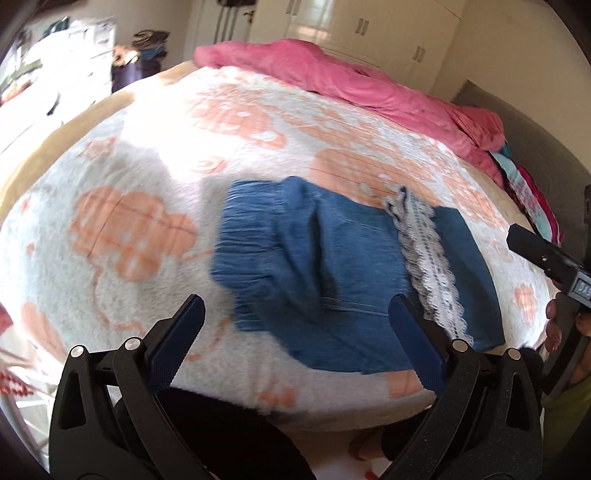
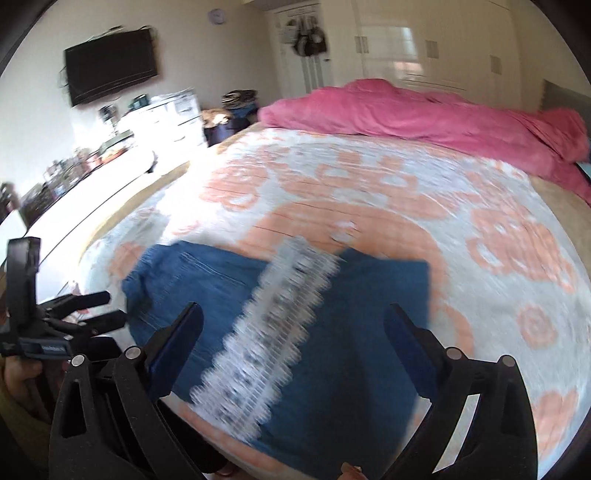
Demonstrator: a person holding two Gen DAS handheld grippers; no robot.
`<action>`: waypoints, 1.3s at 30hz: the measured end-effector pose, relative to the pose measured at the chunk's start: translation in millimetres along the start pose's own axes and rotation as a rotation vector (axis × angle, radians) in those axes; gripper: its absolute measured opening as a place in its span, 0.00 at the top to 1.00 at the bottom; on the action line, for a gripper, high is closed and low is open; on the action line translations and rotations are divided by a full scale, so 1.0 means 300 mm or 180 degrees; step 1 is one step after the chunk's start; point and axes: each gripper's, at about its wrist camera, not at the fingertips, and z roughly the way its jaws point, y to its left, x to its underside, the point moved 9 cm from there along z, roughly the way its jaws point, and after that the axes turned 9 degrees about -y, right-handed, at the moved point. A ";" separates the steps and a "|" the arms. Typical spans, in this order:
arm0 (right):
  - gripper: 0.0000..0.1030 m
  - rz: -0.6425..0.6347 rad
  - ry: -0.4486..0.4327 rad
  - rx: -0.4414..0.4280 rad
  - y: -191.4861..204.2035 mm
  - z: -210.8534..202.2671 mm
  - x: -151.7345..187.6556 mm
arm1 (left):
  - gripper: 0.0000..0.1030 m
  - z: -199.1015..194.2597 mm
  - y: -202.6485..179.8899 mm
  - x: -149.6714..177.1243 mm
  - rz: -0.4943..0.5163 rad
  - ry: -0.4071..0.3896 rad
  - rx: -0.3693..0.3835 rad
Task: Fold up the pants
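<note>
Blue denim pants (image 1: 332,266) lie folded on the bed near its front edge, with the elastic waistband to the left and a white lace trim band (image 1: 432,266) across the right part. My left gripper (image 1: 295,332) is open and empty, hovering above the pants' near edge. In the right wrist view the pants (image 2: 332,332) and lace band (image 2: 273,332) lie below my right gripper (image 2: 295,332), which is open and empty. The left gripper also shows at the left edge of the right wrist view (image 2: 107,306).
The bed has a white and orange patterned blanket (image 1: 147,184). A pink duvet (image 1: 351,81) is bunched along the far side. A dresser with clutter (image 2: 110,147) and a wall TV (image 2: 110,70) stand left. Wardrobes (image 1: 369,29) are behind.
</note>
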 end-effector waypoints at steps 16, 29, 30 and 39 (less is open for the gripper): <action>0.05 -0.0790 0.0888 -0.1004 0.470 0.440 -0.053 | 0.28 0.085 0.047 0.076 -0.0747 0.0167 0.0581; 0.50 -0.0829 0.1319 -0.1252 0.573 0.621 0.087 | 0.30 0.110 0.017 0.086 -0.0673 0.0193 0.0590; 0.52 -0.0808 0.1273 -0.1306 0.579 0.607 0.083 | 0.30 0.113 0.022 0.082 -0.0685 0.0170 0.0590; 0.66 -0.0284 0.0899 -0.1647 0.453 0.420 -0.063 | 0.28 0.080 -0.032 0.040 -0.0766 0.0042 0.0697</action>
